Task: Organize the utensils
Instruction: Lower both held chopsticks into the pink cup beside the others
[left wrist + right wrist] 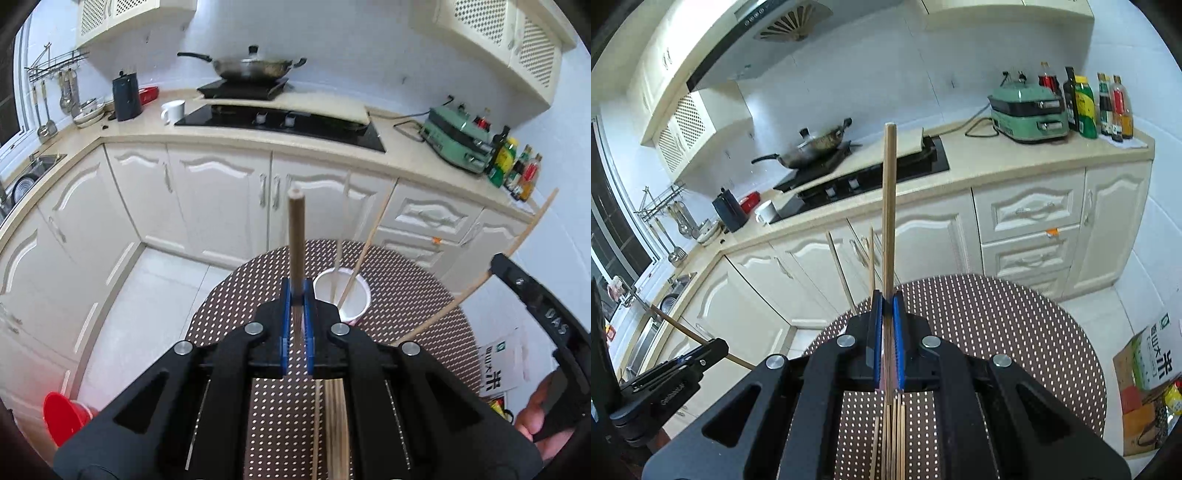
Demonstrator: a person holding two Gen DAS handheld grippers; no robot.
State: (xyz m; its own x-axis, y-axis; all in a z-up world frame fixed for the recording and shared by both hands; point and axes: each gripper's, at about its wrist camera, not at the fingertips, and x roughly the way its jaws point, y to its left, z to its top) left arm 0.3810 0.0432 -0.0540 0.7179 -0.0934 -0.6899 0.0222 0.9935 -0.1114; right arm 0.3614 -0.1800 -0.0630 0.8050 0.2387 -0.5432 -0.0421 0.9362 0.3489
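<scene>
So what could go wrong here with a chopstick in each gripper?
1. The cup is light and already holds two leaning chopsticks; a nudge could tip it.
2. Each gripper pinches its chopstick near one end, so it may pivot or slip.
3. The right gripper's chopstick could clash with the left's.

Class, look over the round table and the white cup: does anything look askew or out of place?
Yes. Two chopsticks lean crookedly in the white cup, and more chopsticks lie loose on the table rather than in the cup.

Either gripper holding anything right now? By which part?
Both. Left gripper pinches one chopstick near its lower end; right gripper pinches another chopstick likewise.
</scene>
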